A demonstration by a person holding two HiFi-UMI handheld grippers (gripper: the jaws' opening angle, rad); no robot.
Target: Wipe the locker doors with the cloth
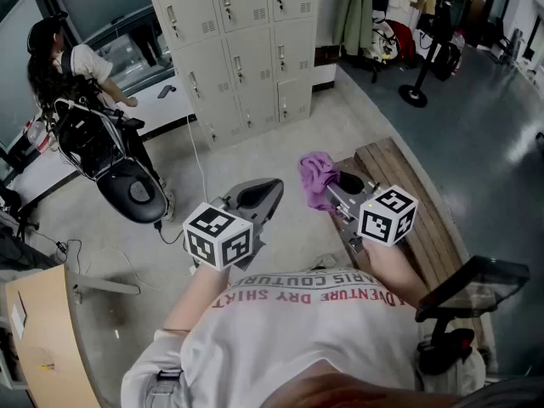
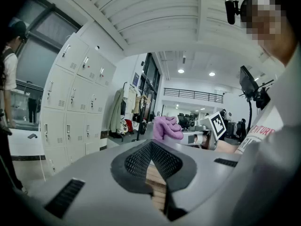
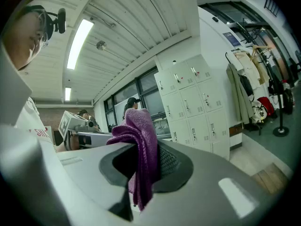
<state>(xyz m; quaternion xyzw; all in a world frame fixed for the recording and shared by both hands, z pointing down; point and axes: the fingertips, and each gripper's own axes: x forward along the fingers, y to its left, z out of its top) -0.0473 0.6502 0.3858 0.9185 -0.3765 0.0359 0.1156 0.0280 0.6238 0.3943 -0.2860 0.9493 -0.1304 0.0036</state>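
The grey-white locker doors [image 1: 246, 49] stand against the far wall, well ahead of both grippers; they also show as lockers [image 2: 75, 112] and lockers [image 3: 197, 107]. A purple cloth [image 1: 317, 177] hangs bunched from my right gripper [image 1: 330, 187], whose jaws are shut on it. In the right gripper view the cloth [image 3: 143, 149] is pinched in the right gripper [image 3: 146, 166] and droops below the jaws. My left gripper [image 1: 268, 192] is beside it at the left, shut and empty. From the left gripper [image 2: 153, 161] I see the cloth [image 2: 167, 127] to the right.
A slatted wooden bench [image 1: 425, 219] lies under and right of the right gripper. At the left a person [image 1: 76, 75] stands by a black seat on a frame [image 1: 127, 185]. Coats [image 1: 357, 7] and a round-based stand [image 1: 416, 92] are right of the lockers. A dark screen [image 1: 472, 283] sits low right.
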